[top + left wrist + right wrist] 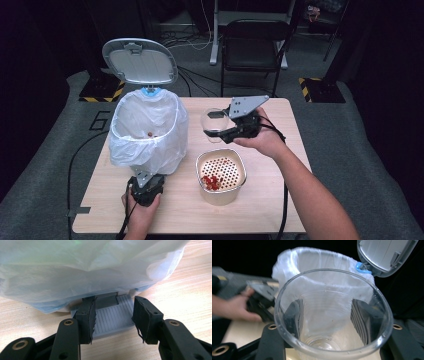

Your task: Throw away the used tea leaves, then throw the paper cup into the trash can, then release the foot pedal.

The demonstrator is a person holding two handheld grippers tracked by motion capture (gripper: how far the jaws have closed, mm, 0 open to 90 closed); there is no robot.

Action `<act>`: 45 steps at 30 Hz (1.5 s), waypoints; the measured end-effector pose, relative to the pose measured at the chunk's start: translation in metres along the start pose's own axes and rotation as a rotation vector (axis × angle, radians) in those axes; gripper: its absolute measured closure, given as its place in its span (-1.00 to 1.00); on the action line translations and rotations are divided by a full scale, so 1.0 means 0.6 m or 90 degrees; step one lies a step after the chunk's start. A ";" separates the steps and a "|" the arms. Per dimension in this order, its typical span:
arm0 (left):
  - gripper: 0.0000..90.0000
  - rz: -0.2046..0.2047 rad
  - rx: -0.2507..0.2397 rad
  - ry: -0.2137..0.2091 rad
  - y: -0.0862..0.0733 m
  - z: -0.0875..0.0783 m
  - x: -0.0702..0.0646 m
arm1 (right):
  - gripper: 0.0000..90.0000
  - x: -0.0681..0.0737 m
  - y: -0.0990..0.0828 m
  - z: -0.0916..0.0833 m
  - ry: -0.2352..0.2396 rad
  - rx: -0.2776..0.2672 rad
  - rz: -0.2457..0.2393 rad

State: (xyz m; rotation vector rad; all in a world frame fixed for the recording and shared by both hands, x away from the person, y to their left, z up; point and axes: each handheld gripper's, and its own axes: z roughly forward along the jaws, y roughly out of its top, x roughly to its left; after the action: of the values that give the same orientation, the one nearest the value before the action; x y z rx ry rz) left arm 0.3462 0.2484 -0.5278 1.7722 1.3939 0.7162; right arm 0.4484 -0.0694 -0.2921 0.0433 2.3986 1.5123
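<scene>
Wooden table. Pedal bin, white liner, lid up, on table's left part. Beige strainer bowl with red bits, table middle. Right gripper clamps clear plastic cup, held above table beside bin. Left gripper jaws pinch bin's grey pedal.

The cup is clear, glossy plastic with a smooth wall. The bin liner is thin, translucent white film, crinkled and faintly shiny. The bin lid looks like matt grey plastic. The pedal is ribbed grey plastic. The tabletop is pale wood grain, smooth and matt. The strainer bowl is cream plastic with a perforated insert
</scene>
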 end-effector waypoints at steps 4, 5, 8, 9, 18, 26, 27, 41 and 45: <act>0.18 0.000 0.000 0.000 0.000 0.000 0.000 | 0.03 -0.004 0.021 0.004 0.011 0.004 0.036; 0.18 0.000 0.000 0.000 0.000 0.000 0.000 | 0.03 -0.004 0.025 0.006 0.013 0.006 0.042; 0.18 -0.006 -0.004 0.001 0.000 0.001 -0.001 | 0.06 -0.006 0.039 0.013 0.017 0.018 0.060; 0.18 -0.006 -0.005 0.002 0.000 0.001 -0.001 | 0.06 -0.008 0.044 0.015 0.015 0.021 0.061; 0.18 -0.006 -0.004 0.002 0.000 0.001 -0.001 | 0.07 -0.022 0.085 0.033 0.006 0.013 0.088; 0.18 -0.006 -0.004 0.002 0.000 0.001 0.000 | 0.06 -0.032 0.119 0.062 0.011 -0.021 0.111; 0.18 -0.004 -0.003 0.003 0.000 0.001 0.000 | 0.06 -0.033 0.121 0.067 0.012 -0.021 0.113; 0.18 0.013 -0.001 0.007 0.001 -0.001 0.003 | 0.05 -0.027 0.141 0.169 -0.005 -0.041 0.142; 0.18 0.010 -0.003 0.008 0.001 0.000 0.003 | 0.05 -0.025 0.143 0.184 -0.016 -0.044 0.143</act>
State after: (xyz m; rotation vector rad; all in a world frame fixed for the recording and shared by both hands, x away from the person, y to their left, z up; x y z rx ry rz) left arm 0.3467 0.2500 -0.5274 1.7802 1.3861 0.7398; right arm 0.4808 0.0626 -0.2567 0.3256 2.3850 1.6790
